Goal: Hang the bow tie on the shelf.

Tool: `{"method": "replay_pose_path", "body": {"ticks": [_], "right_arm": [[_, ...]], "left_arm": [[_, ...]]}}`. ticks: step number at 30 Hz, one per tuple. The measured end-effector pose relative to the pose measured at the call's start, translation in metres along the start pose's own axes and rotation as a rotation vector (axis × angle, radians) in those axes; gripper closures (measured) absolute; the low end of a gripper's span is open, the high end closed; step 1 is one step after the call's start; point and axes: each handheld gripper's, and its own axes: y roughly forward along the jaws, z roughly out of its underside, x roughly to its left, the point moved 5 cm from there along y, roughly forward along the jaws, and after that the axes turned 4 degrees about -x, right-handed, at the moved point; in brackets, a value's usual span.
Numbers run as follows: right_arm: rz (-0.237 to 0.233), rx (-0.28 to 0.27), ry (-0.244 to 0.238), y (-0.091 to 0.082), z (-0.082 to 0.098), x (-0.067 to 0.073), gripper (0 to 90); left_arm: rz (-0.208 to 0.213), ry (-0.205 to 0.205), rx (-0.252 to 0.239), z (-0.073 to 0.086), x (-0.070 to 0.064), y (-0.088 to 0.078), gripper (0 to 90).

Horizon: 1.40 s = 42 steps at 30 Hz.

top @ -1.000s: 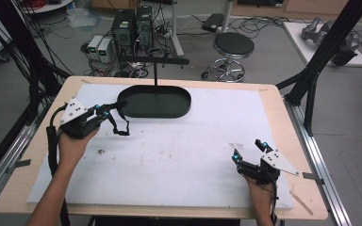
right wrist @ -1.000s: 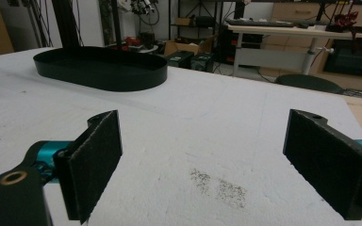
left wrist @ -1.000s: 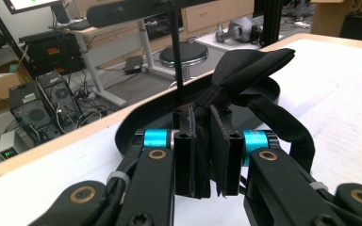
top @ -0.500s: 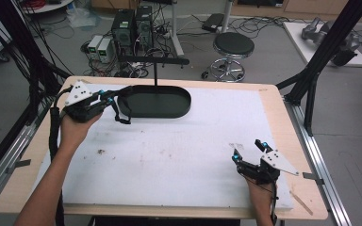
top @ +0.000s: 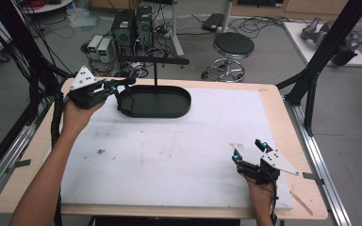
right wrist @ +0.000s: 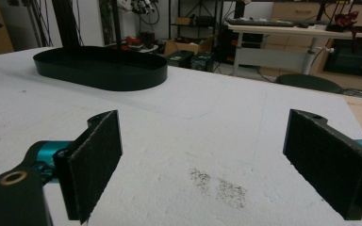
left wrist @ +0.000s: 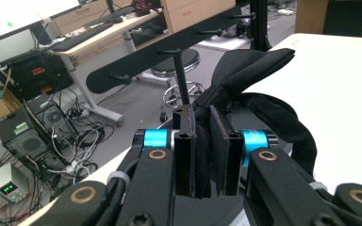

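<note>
My left gripper (top: 121, 88) is shut on a black fabric band (top: 125, 102), held in the air over the left end of the black oval tray (top: 169, 104). In the left gripper view its jaws (left wrist: 207, 141) pinch a fold of the band (left wrist: 259, 66), and the rest loops off to the right. A thin post (top: 155, 77) rises from the tray and carries a black crossbar (top: 153, 60) with pegs (left wrist: 181, 80) just beyond the jaws. My right gripper (top: 247, 150) rests near the front right of the white mat, open with nothing between its pads (right wrist: 96, 157).
The white mat (top: 179, 150) covers a wooden table (top: 287, 127). A dark smudge (right wrist: 219, 186) marks the mat ahead of the right gripper. Beyond the table stand a stool (top: 233, 44), computer cases (top: 132, 26) and black frame legs (top: 316, 70).
The left hand has lifted and moved away from the person and to the right, carrying the black band up toward the left end of the crossbar. The right gripper has stayed put.
</note>
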Motion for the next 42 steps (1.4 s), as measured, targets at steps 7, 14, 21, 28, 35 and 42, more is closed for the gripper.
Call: {"method": "replay_pose_path", "body": {"ticks": [7,14,21,28,35,42], "right_arm": [[0.001,0.002,0.000,0.000,0.000,0.000,11.5],[0.002,0.004,-0.002,0.000,0.000,0.000,11.5],[0.001,0.006,0.000,0.000,0.000,0.000,11.5],[0.000,0.009,0.001,0.001,0.001,0.000,11.5],[-0.006,0.009,0.003,0.001,0.001,0.000,11.5],[-0.010,0.009,0.001,0.001,0.001,0.000,11.5]], "left_arm": [[0.017,0.005,0.005,-0.005,0.008,0.006,80.2],[0.006,0.047,0.024,-0.018,0.017,0.013,80.2],[-0.013,0.053,0.037,-0.023,0.030,0.020,80.2],[-0.071,0.024,0.043,-0.023,0.043,0.030,80.2],[-0.142,0.005,0.050,-0.025,0.054,0.043,80.2],[-0.178,0.005,0.087,-0.022,0.060,0.061,80.2]]}}
